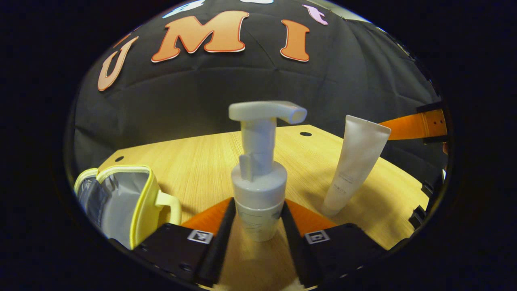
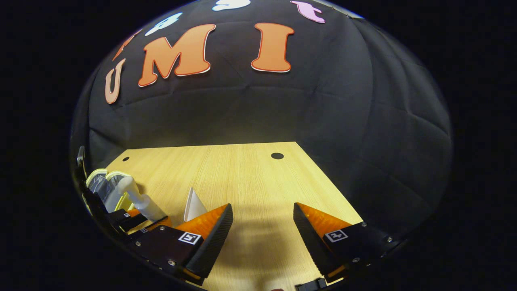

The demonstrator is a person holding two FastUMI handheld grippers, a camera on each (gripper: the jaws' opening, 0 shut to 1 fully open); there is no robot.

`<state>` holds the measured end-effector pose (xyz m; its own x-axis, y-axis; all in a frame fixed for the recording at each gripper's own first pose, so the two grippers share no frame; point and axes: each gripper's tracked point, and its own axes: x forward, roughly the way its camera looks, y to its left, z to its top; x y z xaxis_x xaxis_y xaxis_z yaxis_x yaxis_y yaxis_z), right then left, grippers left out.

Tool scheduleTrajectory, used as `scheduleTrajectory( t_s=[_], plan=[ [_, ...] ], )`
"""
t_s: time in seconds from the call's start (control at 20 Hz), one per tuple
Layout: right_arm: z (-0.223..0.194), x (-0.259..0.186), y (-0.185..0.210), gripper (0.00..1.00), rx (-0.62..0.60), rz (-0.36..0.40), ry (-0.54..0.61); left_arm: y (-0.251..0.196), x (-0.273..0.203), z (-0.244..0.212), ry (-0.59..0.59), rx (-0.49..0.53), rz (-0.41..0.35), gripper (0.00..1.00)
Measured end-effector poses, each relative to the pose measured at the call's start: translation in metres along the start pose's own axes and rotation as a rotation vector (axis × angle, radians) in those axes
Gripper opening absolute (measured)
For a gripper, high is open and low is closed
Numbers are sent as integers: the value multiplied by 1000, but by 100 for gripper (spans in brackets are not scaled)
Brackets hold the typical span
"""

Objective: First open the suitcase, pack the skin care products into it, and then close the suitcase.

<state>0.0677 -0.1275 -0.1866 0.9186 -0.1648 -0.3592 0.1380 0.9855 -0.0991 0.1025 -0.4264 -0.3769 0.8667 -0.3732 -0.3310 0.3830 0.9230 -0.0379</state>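
A white pump bottle (image 1: 258,190) stands upright between the fingers of my left gripper (image 1: 258,202), which is shut on its lower body, both pads pressing its sides. To its left lies the small yellow-trimmed suitcase (image 1: 121,202), open, with its grey lining showing. A white tube (image 1: 355,161) stands on its cap to the right of the bottle. In the right gripper view my right gripper (image 2: 262,230) hovers open over bare table, with nothing between its fingers. At that view's far left are the pump bottle (image 2: 143,202), the tube (image 2: 194,204) and the suitcase (image 2: 103,184).
The wooden table (image 2: 250,178) has small dark holes near its far edge and ends at the black cloth wall. An orange finger of the other gripper (image 1: 416,125) reaches in at the right of the left gripper view.
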Motion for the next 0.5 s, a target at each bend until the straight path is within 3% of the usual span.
scheduleTrajectory(
  t_s=[0.05,0.25,0.5],
  plan=[
    [0,-2,1,96,-4,1,0,-1,1,-1,6,7,-2,61],
    [6,-13,10,96,18,39,-12,-7,-11,15,38,-78,-51,60],
    [25,-33,40,95,27,115,-47,10,-50,67,18,-50,-72,60]
  ],
)
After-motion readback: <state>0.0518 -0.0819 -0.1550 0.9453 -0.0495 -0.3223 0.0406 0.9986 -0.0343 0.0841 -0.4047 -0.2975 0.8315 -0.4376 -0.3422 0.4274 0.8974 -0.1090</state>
